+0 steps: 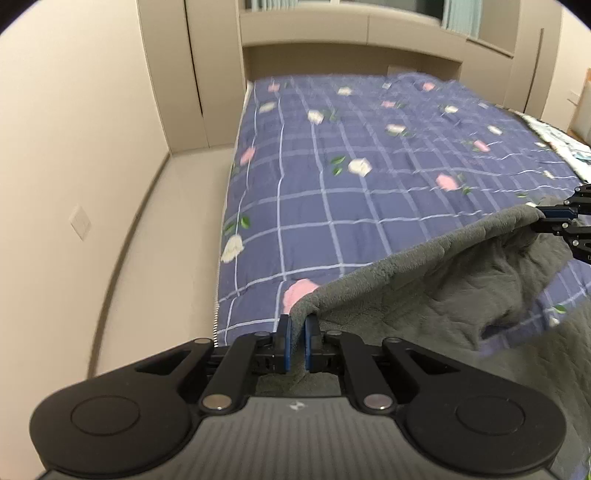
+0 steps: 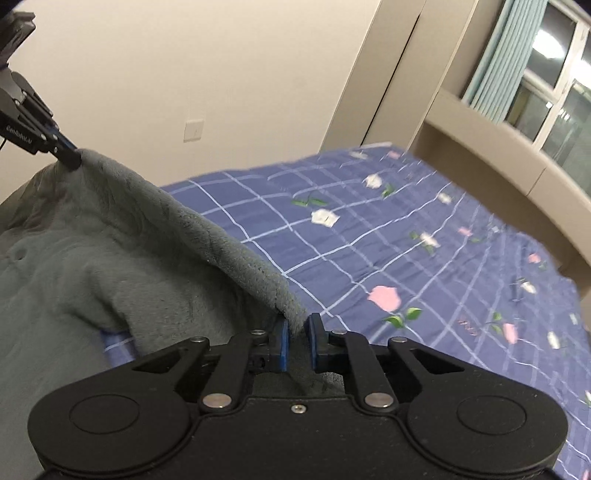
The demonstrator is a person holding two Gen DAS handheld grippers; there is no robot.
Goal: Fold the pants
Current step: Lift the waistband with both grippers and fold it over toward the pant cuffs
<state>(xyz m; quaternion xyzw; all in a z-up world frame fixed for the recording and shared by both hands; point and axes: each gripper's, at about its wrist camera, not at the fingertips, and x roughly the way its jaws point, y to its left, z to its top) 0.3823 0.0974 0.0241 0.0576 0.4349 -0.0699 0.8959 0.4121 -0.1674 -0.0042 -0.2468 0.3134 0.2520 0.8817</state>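
The pants (image 1: pixel 424 291) are grey fleece, lifted above the bed by one stretched edge. My left gripper (image 1: pixel 297 325) is shut on one corner of that edge. My right gripper (image 2: pixel 297 325) is shut on the other corner. The fabric (image 2: pixel 110 251) sags between them and hangs down toward the bed. The right gripper shows in the left wrist view (image 1: pixel 543 218) at the far right, and the left gripper shows in the right wrist view (image 2: pixel 72 157) at the upper left.
The bed carries a blue checked cover with flowers (image 1: pixel 351 155). A beige floor strip (image 1: pixel 159 240) and wall run along its left side. Beige cabinets (image 1: pixel 303 33) and a window with teal curtains (image 2: pixel 495 62) stand at the head end.
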